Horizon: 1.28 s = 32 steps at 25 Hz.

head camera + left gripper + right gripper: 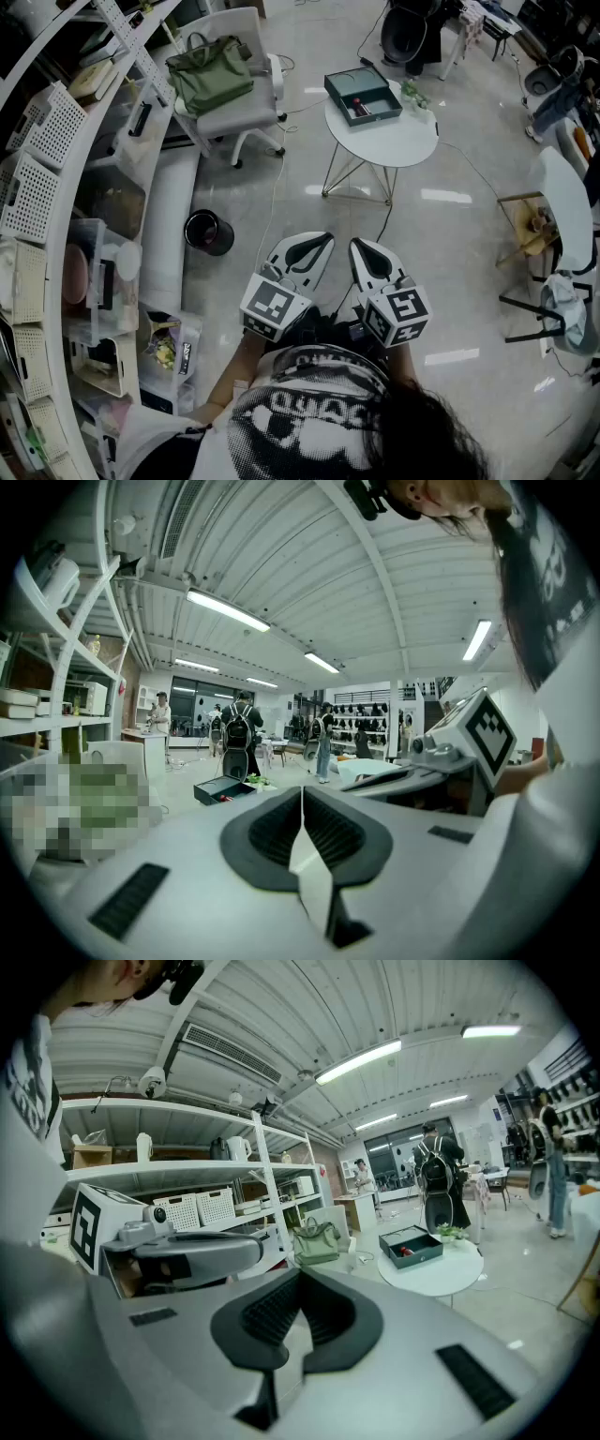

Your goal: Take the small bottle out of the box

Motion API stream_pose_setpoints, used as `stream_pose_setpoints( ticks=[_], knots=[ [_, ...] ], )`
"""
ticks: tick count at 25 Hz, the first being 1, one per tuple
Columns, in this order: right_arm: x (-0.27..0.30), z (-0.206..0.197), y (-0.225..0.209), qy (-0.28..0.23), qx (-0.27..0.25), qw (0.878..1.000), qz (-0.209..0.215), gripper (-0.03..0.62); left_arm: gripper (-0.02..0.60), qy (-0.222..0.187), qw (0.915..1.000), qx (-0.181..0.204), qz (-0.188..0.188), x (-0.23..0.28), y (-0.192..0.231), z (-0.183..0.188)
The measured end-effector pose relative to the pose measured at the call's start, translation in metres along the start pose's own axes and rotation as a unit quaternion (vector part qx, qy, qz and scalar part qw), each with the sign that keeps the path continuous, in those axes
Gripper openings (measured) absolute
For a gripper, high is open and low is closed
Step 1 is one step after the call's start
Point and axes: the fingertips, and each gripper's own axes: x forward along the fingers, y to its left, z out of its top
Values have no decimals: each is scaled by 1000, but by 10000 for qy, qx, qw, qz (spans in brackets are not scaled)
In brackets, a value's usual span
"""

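An open dark green box (pixel 363 94) lies on a round white table (pixel 394 141) some way ahead of me. A small red item (pixel 359 105) shows inside the box; it is too small to make out clearly. I hold both grippers close to my body, well short of the table, pointing towards it. The left gripper (pixel 319 240) is shut with nothing between its jaws, and so is the right gripper (pixel 364 246). The left gripper view shows the box (pixel 223 789) far beyond the shut left gripper (pixel 302 794). In the right gripper view the box (pixel 411 1244) sits beyond the shut right gripper (pixel 300 1279).
A white chair with a green bag (pixel 211 73) stands left of the table. A black bin (pixel 208 232) is on the floor near curved white shelving (pixel 56 187). A wooden stool (pixel 530 225) and a white chair are on the right. Cables cross the floor. People stand far off.
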Motion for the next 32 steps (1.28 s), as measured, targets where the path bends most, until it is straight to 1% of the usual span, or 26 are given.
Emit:
stream_pose_setpoints(
  ticks=[5, 10, 14, 19, 24, 28, 32],
  knots=[
    [6, 1, 7, -100, 69, 9999, -28, -3, 14, 58, 10000, 41, -68, -6, 6, -6],
    [7, -5, 12, 0, -21, 10000, -36, -3, 14, 24, 10000, -38, -34, -8, 13, -10],
    [7, -7, 8, 78, -29, 10000, -44, -3, 14, 5, 9999, -100, -16, -5, 15, -12],
    [12, -10, -4, 191, -5, 9998, -4, -2, 14, 56, 9997, -219, 93, 3, 23, -16],
    [22, -11, -32, 259, 73, 9996, 90, -3, 14, 166, 9991, -354, 158, 27, 26, -17],
    [39, -2, -69, 281, 66, 9992, 274, -3, 14, 246, 9985, -266, 419, 61, 38, -18],
    [55, 22, -117, 275, -48, 9987, 427, -2, 14, 193, 9974, -274, 644, 106, 51, -2]
  ],
)
